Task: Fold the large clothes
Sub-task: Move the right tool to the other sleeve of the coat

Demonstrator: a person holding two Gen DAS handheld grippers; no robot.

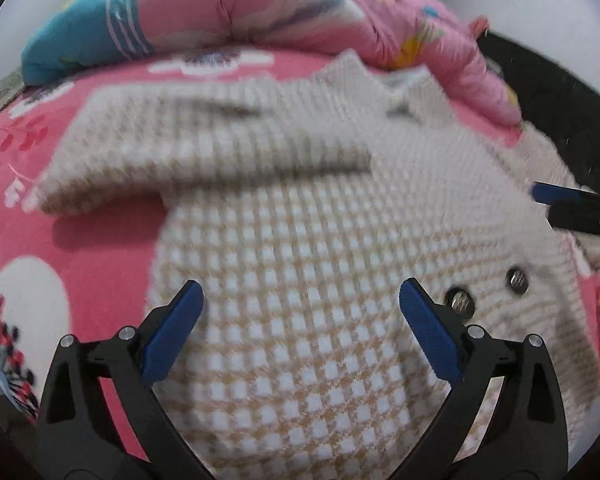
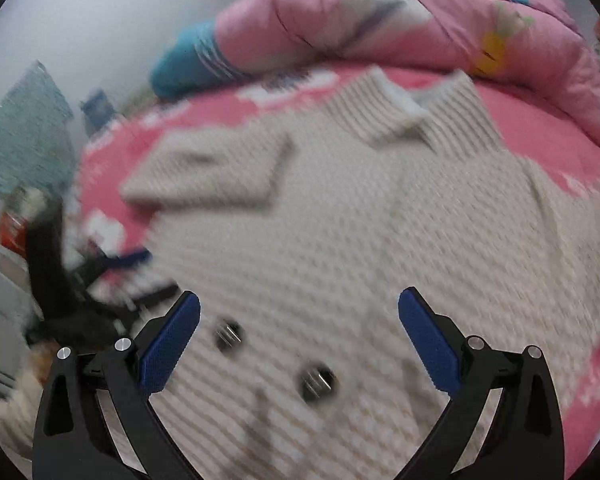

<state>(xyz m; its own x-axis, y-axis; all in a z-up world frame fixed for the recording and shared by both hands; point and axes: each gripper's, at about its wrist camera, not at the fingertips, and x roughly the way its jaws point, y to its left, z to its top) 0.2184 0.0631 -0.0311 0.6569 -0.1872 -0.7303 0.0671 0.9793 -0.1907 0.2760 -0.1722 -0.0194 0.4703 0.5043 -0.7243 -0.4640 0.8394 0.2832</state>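
- Cardigan (image 1: 300,208), cream with a tan waffle-check weave, lies spread front-up on a pink floral bedsheet (image 1: 100,240); collar points toward the far end of the bed.
- One sleeve (image 1: 188,152) is folded across the chest, lying flat on the body of the garment; on the left wrist view it shows left of centre.
- Two dark round buttons (image 1: 458,300) sit on the lower front, close together; something shiny is on their faces, too blurred to read.
- Left gripper (image 1: 300,308) hovers over the lower front of the cardigan, blue pads (image 1: 172,336) spread wide, nothing between them.
- Right gripper (image 2: 300,312) hovers above the same area from the other side, jaws equally wide apart, holding nothing; the buttons show between its fingers.
- Right wrist view is heavily motion-blurred.
- Pink quilted duvet (image 1: 292,8) with flower print is heaped at the far end of the bed, a teal striped pillow (image 1: 84,36) beside it.
- No legible brand, label or writing anywhere; a pale tag inside the collar (image 2: 404,104) is unreadable.
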